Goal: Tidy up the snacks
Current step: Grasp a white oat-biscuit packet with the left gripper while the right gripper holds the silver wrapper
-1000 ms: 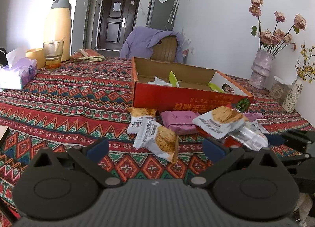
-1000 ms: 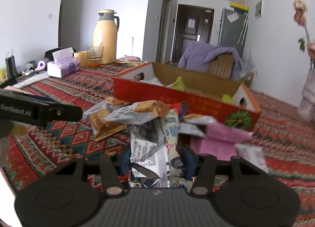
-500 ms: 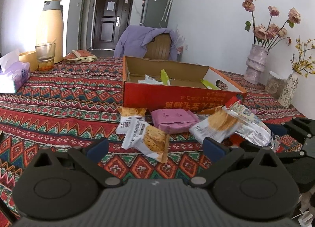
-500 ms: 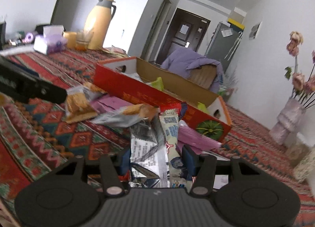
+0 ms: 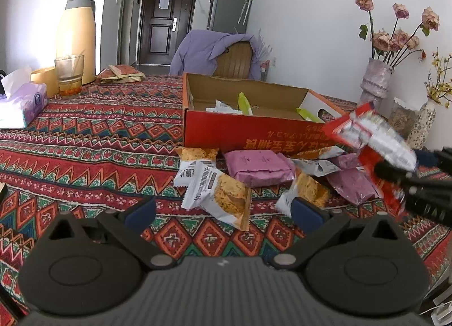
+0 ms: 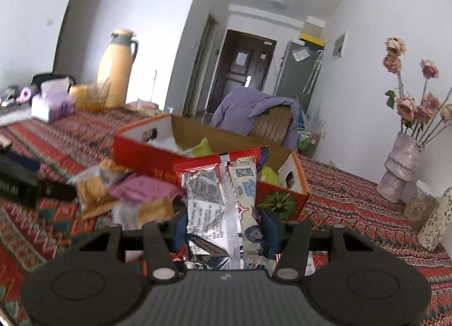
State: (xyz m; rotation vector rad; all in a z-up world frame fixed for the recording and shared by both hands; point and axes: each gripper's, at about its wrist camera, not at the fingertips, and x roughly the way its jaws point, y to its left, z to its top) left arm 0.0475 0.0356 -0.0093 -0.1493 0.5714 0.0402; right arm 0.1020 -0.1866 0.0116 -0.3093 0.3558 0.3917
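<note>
Far left on the patterned tablecloth [image 5: 93,139]: a tissue pack [image 5: 24,102], purple, with a sheet sticking up. Just right of it: a yellow cup [image 5: 45,80] and a glass [image 5: 69,71] with orange contents at the bottom. Behind the glass: a tall yellow thermos [image 5: 76,32] with a grey collar. Further right, near the far table edge: a small stack of flat packets [image 5: 121,74]

Left gripper [image 5: 223,210]: fingers spread wide, nothing between them, held low over the cloth. Directly ahead of it lies a white bun packet [image 5: 214,190] with Chinese print and a brown bun picture; the print is not readable. A second such packet [image 5: 195,162] lies under it. Next right: a pink packet [image 5: 258,166], flat on the cloth, just in front of the box

Box [image 5: 254,133]: open red carton with a brown inside, standing mid-table. The front wall carries yellow Chinese characters, upside down from this side. A watermelon picture [image 6: 278,203] marks its end wall. Inside lie a white wrapper and yellow-green packets [image 5: 244,104]

Right gripper [image 6: 223,230]: pads clenched on a red-and-silver snack pack [image 6: 217,198], lifted clear of the cloth, in front of the box's near right corner. Its back panel shows small black text and a QR code, too fine to read. More packets lie heaped below it on the cloth

Far right, by the wall: a pale vase [image 5: 375,82] with dried roses, and a speckled vase [image 5: 423,125] beside it
</note>
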